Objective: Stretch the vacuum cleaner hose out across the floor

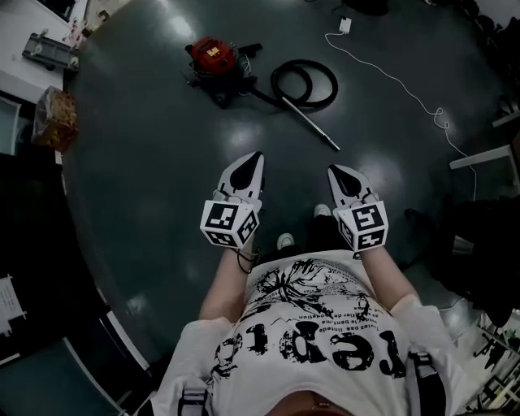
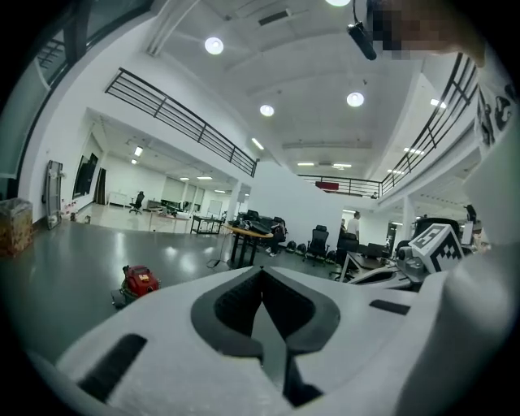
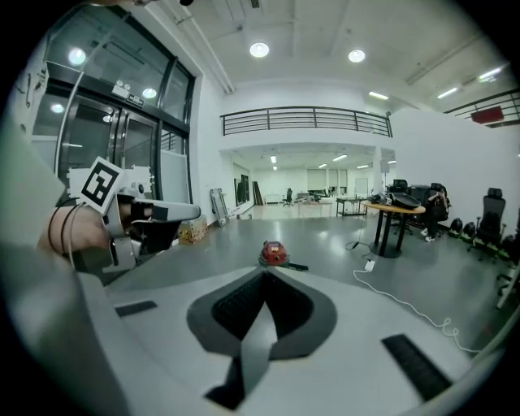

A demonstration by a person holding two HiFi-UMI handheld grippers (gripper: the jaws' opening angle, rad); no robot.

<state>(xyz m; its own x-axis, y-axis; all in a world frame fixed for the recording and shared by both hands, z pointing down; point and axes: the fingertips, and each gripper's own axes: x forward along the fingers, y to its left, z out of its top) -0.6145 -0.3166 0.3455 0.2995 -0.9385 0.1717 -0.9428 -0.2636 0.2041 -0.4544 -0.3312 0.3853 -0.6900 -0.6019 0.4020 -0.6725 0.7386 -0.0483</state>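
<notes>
A red vacuum cleaner [image 1: 214,57] stands on the dark floor well ahead of me. Its black hose [image 1: 305,84] lies in a coil to the right of it, and a metal wand [image 1: 312,124] runs from the coil toward me. My left gripper [image 1: 253,157] and right gripper [image 1: 334,171] are held side by side at waist height, both shut and empty, far short of the hose. The vacuum cleaner [image 2: 138,281] shows small at the left in the left gripper view, and the vacuum cleaner [image 3: 274,253] sits just above the jaw tips in the right gripper view.
A white cable [image 1: 406,85] with a plug block [image 1: 344,25] trails across the floor to the right. A brown box [image 1: 54,118] sits at the left edge. Desks and chairs [image 2: 260,231] stand farther back. My shoes [image 1: 285,241] are below the grippers.
</notes>
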